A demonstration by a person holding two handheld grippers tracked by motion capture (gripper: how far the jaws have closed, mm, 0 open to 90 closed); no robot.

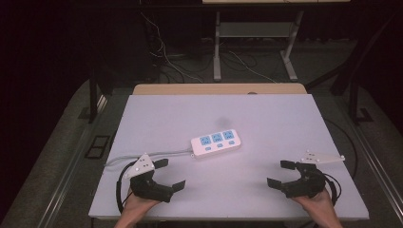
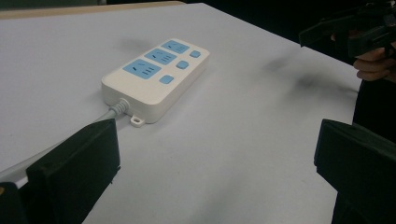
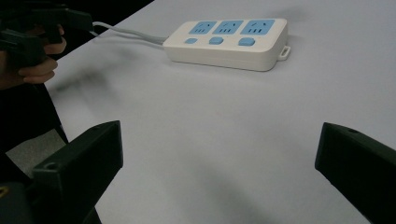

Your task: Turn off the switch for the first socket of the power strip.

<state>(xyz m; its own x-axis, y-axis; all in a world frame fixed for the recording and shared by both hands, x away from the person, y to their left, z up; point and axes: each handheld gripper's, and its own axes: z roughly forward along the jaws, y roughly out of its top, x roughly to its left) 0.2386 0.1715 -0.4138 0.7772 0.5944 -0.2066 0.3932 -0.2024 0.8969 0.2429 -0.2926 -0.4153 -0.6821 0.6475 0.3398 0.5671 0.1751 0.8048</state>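
My left gripper (image 1: 172, 174) and right gripper (image 1: 275, 174) rest released, jaws wide, flanking the power strip (image 1: 215, 142) on the bench (image 1: 266, 118)

A smooth white plastic power strip (image 1: 216, 141) with blue sockets lies on a matt white table (image 1: 285, 118) edged in pale wood; both grippers' jaws look matt black plastic.
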